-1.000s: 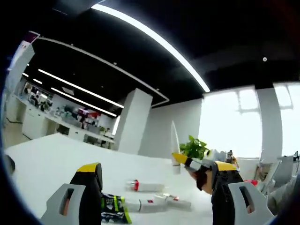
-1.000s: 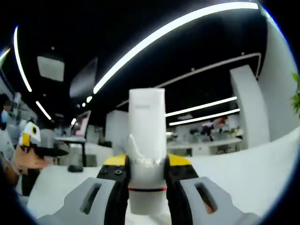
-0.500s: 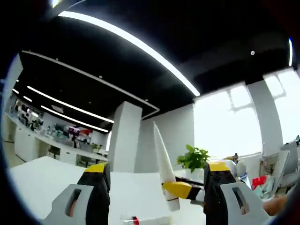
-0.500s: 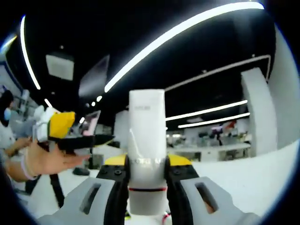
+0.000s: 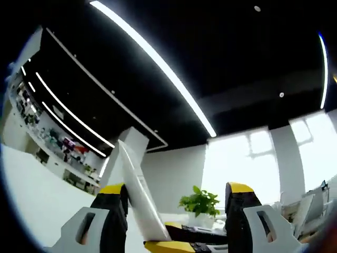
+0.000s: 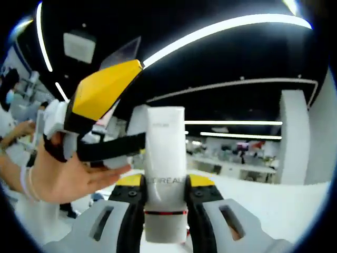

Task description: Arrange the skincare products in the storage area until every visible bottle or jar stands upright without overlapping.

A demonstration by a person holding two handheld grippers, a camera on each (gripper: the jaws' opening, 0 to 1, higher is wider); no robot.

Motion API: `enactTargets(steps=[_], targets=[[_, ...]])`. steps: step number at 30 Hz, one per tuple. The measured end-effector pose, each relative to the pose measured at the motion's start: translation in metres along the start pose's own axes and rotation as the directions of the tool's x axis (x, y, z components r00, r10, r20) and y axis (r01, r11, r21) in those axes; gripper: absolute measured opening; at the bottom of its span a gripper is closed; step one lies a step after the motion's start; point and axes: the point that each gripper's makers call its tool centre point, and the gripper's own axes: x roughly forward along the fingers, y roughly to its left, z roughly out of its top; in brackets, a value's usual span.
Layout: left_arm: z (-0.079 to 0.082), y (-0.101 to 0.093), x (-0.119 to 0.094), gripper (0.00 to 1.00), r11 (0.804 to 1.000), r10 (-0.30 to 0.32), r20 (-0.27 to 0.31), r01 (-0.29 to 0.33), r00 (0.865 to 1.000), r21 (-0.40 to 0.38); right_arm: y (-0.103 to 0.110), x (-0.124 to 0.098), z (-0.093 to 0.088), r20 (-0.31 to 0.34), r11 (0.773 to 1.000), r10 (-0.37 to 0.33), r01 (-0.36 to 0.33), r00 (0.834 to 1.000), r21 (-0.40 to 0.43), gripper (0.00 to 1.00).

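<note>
A white L'Oreal tube [image 6: 165, 168] stands upright in my right gripper [image 6: 165, 182], whose jaws are shut on its lower part just above a red band. My left gripper [image 6: 136, 103] comes in from the left, held by a person's hand [image 6: 58, 179]. Its yellow jaw is above and its black jaw reaches the tube's left side. In the left gripper view the same tube [image 5: 138, 197] shows edge-on between my left gripper's [image 5: 176, 187] wide-open jaws, close to the left one. The right gripper's yellow tip [image 5: 171, 245] lies below it.
Both views point upward at a dark ceiling with long light strips. A green plant [image 5: 200, 203] stands before bright windows, and a white column [image 5: 134, 150] rises behind the tube. A white table [image 6: 263, 205] stretches off to the right.
The left view has tilted up, so the table and lying bottles have dropped out. The tube now sits between the left jaws, and the left gripper looms much closer in the right view.
</note>
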Motion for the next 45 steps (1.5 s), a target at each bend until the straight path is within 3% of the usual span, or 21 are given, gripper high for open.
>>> enactTargets(steps=[6, 8, 14, 19, 21, 24, 28, 31, 41, 45], targets=[[0.003, 0.025, -0.015, 0.26, 0.997, 0.072, -0.01, -0.071, 0.997, 0.027, 0.012, 0.0, -0.002, -0.015, 0.999, 0.021, -0.022, 1.0, -0.04, 0.28], [0.004, 0.03, -0.02, 0.18, 0.997, 0.072, -0.017, -0.072, 0.997, -0.006, 0.015, 0.0, -0.004, -0.025, 0.998, 0.027, -0.029, 0.999, -0.06, 0.28], [-0.004, 0.033, -0.025, 0.15, 0.998, 0.054, -0.089, -0.056, 0.995, -0.026, 0.014, -0.001, -0.012, -0.072, 0.988, -0.001, -0.01, 0.997, -0.152, 0.28], [-0.013, 0.019, -0.026, 0.11, 1.0, 0.018, -0.163, -0.018, 0.986, 0.0, 0.013, -0.003, -0.021, -0.121, 0.982, -0.027, 0.003, 0.992, -0.19, 0.29], [-0.019, 0.02, -0.027, 0.1, 0.998, 0.045, -0.196, -0.036, 0.98, 0.05, 0.014, -0.003, -0.029, -0.166, 0.975, -0.052, 0.014, 0.985, -0.222, 0.3], [-0.024, 0.015, -0.027, 0.1, 0.994, 0.045, -0.227, -0.021, 0.973, 0.109, 0.015, -0.003, -0.032, -0.183, 0.977, -0.05, 0.01, 0.982, -0.211, 0.31], [-0.029, 0.004, -0.026, 0.1, 0.973, 0.056, -0.24, 0.001, 0.969, 0.231, 0.016, -0.003, -0.033, -0.186, 0.98, -0.048, 0.01, 0.981, -0.201, 0.32], [-0.033, 0.0, -0.026, 0.1, 0.963, 0.064, -0.242, 0.003, 0.968, 0.268, 0.015, -0.004, -0.035, -0.2, 0.978, -0.056, 0.014, 0.978, -0.206, 0.33], [-0.041, 0.004, -0.029, 0.11, 0.978, 0.06, -0.291, 0.002, 0.955, 0.207, 0.021, -0.003, -0.039, -0.212, 0.979, -0.038, -0.006, 0.977, -0.205, 0.38], [-0.037, 0.005, -0.031, 0.11, 0.987, 0.047, -0.271, -0.003, 0.962, 0.162, 0.021, -0.005, -0.035, -0.2, 0.983, -0.038, 0.001, 0.979, -0.183, 0.36]])
